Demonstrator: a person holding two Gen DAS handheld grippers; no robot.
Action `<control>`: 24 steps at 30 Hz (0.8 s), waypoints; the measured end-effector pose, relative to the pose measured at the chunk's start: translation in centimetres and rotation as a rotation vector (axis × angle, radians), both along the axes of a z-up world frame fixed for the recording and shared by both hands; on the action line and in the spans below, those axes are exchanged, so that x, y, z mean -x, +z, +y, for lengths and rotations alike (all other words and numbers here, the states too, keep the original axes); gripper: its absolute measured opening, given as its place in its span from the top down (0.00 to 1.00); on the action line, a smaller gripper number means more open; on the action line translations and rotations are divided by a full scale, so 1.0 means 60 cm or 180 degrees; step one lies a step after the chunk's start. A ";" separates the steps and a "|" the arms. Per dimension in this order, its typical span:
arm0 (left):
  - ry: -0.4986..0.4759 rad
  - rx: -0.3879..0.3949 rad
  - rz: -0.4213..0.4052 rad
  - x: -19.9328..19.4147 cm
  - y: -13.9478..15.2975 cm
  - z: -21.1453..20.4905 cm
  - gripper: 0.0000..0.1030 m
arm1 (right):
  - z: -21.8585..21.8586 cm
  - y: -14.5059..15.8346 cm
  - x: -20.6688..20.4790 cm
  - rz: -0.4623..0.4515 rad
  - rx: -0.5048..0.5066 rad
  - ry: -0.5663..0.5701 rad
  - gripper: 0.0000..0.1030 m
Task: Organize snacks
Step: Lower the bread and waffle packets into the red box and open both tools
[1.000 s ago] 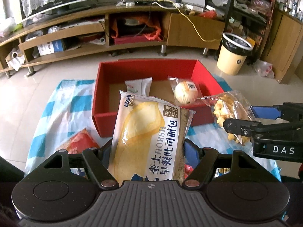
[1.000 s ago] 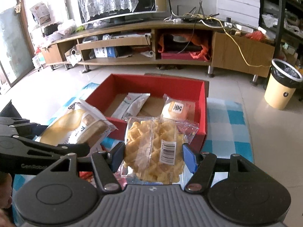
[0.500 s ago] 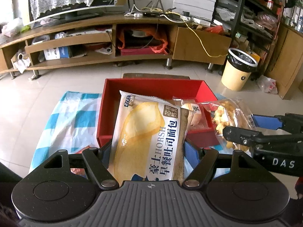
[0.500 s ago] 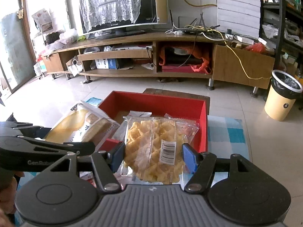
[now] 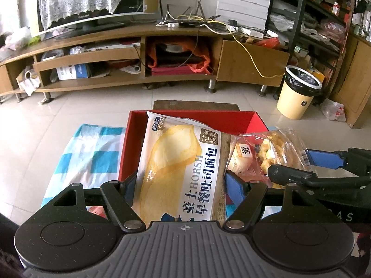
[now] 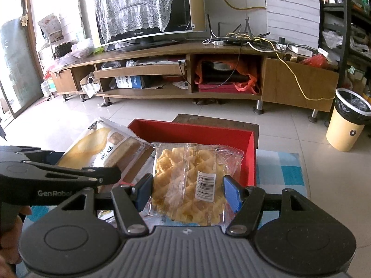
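1. Right now my left gripper [image 5: 179,183] is clamped on the Horsh toast bread packet [image 5: 180,171], blue pads pressing both long edges; the packet stands tilted, its top leaning over the red box [image 5: 133,139].
2. Alongside it, my right gripper [image 6: 189,191] is closed on the clear bag of waffle-shaped biscuits [image 6: 187,183], pinched at the lower half so the top stands free.
3. Both packets are up in the air, just beside each other, near the front wall of the box.
4. Past them, the left wrist view shows a round bun in its wrapper [image 5: 240,159] already lying in the box; most of the floor of the box is hidden behind my bread packet.
5. Under the box lies a blue-and-white checked cloth [image 5: 92,153], with a red packet [image 5: 97,210] still on it below my left gripper.
6. Risks as I judge them:
   - The grippers sit close, so lowering both together could knock one bag into the other.
   - A slick film could slide through the pads.
   - Too much squeeze may crush bread or biscuits.
   - Dropping blind could land a packet on the bun or catch the box wall.
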State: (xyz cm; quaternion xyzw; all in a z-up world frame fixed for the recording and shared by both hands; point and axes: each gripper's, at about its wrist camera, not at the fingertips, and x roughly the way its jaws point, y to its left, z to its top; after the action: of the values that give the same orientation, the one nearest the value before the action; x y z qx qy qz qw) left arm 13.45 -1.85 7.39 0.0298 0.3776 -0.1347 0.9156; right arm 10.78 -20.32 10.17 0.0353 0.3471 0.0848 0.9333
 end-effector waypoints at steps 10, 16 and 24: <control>0.0007 -0.0095 -0.0075 -0.049 -0.010 -0.017 0.34 | -0.005 -0.026 -0.050 0.0034 -0.0045 -0.0012 0.41; 0.0044 -0.0292 0.0050 -0.085 -0.053 -0.031 0.34 | -0.011 -0.067 -0.102 0.0178 -0.0028 -0.0085 0.41; 0.0159 -0.0312 0.0199 -0.108 -0.080 -0.018 0.32 | -0.017 -0.108 -0.157 0.0258 0.0012 -0.0080 0.42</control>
State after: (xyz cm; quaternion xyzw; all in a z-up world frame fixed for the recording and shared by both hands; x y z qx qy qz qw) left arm 19.93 -2.93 2.62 0.0610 0.4129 -0.0940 0.9039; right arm 20.22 -21.31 3.70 0.0413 0.3842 0.0710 0.9196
